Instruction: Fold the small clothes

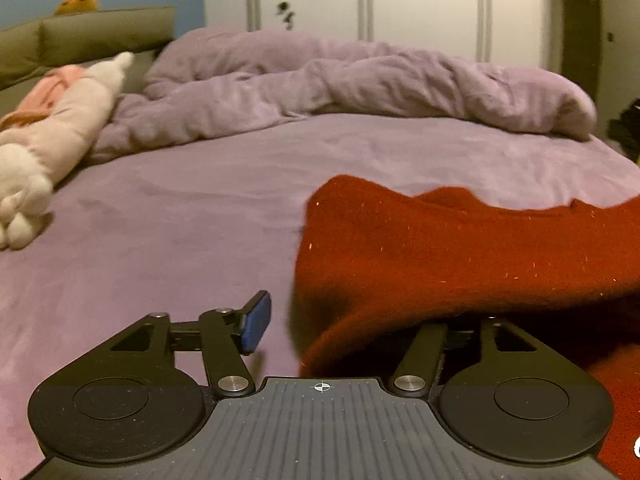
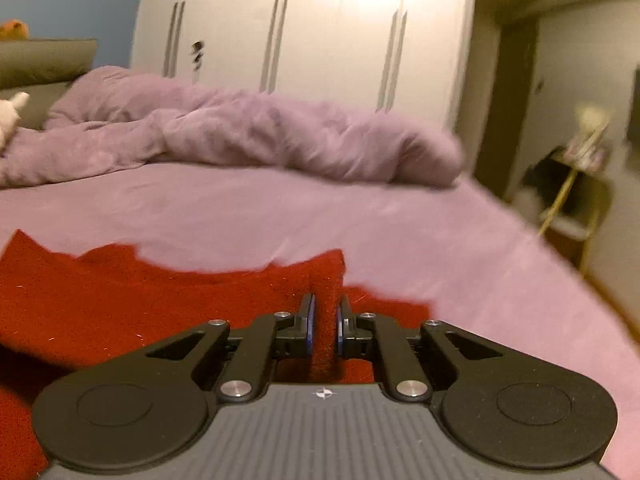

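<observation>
While red garment (image 2: 120, 292) lies on bed (image 2: 280, 208): soft, light knit, likely droops; right gripper (image 2: 325, 320) pinches edge fold, left gripper (image 1: 344, 320) spread, one finger under cloth.

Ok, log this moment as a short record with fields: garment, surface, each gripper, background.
garment: red knit garment, rumpled on the bed
surface: purple sheet
left gripper: jaws apart, cloth draped over its right finger
right gripper: jaws pinching a fold of the red cloth
background: bunched purple duvet, plush toy, white wardrobe
</observation>
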The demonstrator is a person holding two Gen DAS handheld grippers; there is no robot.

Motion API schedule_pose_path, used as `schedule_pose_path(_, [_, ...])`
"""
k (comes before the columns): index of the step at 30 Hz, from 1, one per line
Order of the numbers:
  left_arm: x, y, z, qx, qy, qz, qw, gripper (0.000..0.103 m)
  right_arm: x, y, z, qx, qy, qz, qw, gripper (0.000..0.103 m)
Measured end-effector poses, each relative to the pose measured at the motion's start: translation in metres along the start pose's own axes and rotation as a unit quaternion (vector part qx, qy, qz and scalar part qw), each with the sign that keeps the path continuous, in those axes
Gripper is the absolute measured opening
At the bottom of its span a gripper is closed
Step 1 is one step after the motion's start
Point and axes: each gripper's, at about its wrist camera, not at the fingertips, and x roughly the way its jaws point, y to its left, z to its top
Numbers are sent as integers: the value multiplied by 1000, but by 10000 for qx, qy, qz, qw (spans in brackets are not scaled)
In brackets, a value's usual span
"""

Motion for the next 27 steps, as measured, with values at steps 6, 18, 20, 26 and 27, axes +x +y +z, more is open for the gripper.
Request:
schedule_pose_path(6, [15, -8, -8, 6, 494, -101, 9987, 67, 30, -11, -23, -264, 502, -271, 9980, 9])
schedule_pose_path(18, [23, 3, -13, -248, 690, -82, 9973, 68, 47, -2, -42, -911, 848, -504, 9909, 8])
schedule_pose_path(20, [22, 5, -13, -281, 674, -93, 9973, 68, 34, -13, -31, -371, 793, -288, 9957, 8])
schedule_pose_path(26, [22, 3, -12, -239, 709, -75, 9972, 68, -14, -37, -32, 1208, 628, 653, 9885, 38])
schedule_pose_path(27, [22, 3, -12, -257, 721, -77, 9970, 68, -12, -43, -35, 1636, 798, 954, 9786, 38])
